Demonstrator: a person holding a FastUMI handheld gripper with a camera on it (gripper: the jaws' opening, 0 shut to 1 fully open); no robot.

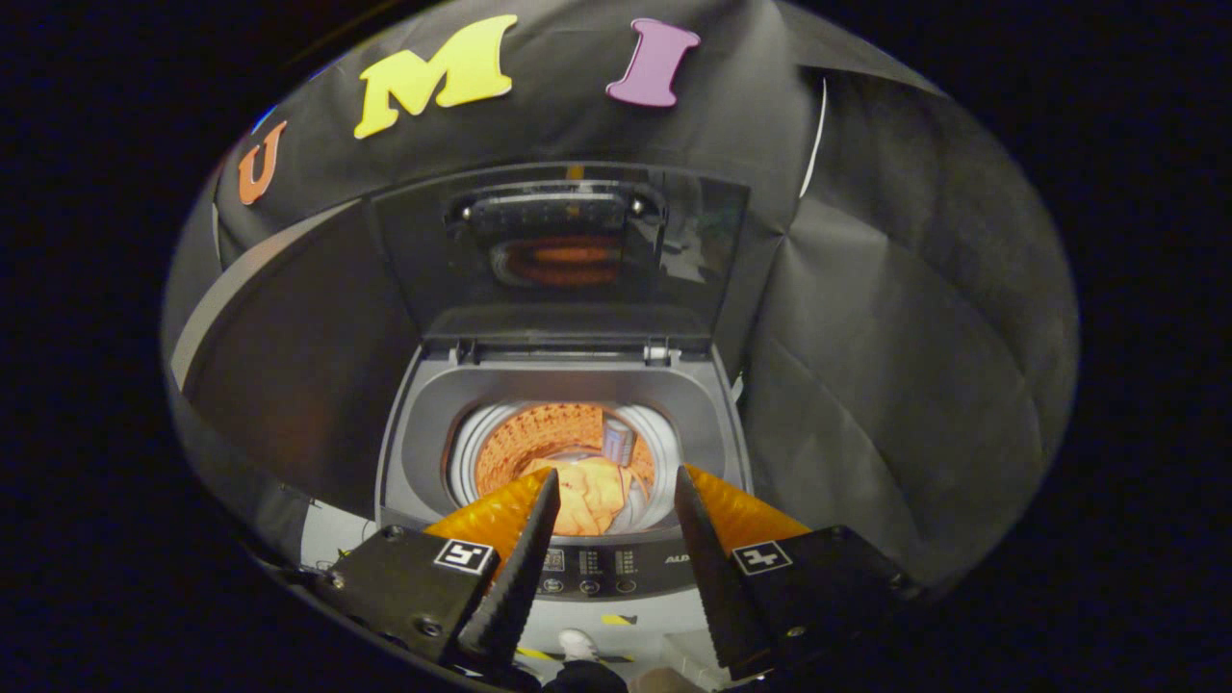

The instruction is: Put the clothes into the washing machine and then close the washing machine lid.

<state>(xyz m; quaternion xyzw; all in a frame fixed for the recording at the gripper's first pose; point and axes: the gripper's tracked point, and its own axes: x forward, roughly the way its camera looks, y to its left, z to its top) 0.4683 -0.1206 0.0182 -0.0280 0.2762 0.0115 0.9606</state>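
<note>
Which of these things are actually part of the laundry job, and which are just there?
Part of the job:
- orange cloth lying in the drum
- grey top-loading washing machine
- its dark see-through lid, standing open
- claw, open and empty, above the machine's front edge

Just there:
- black cloth booth wall
- white shoe on the floor below

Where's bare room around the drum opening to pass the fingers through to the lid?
The gripper is open, nothing between its fingers. The grey rim between the drum mouth and the lid hinges is bare, as are both side rims. The drum is crowded by the orange clothes. The raised lid stands upright beyond.
</note>
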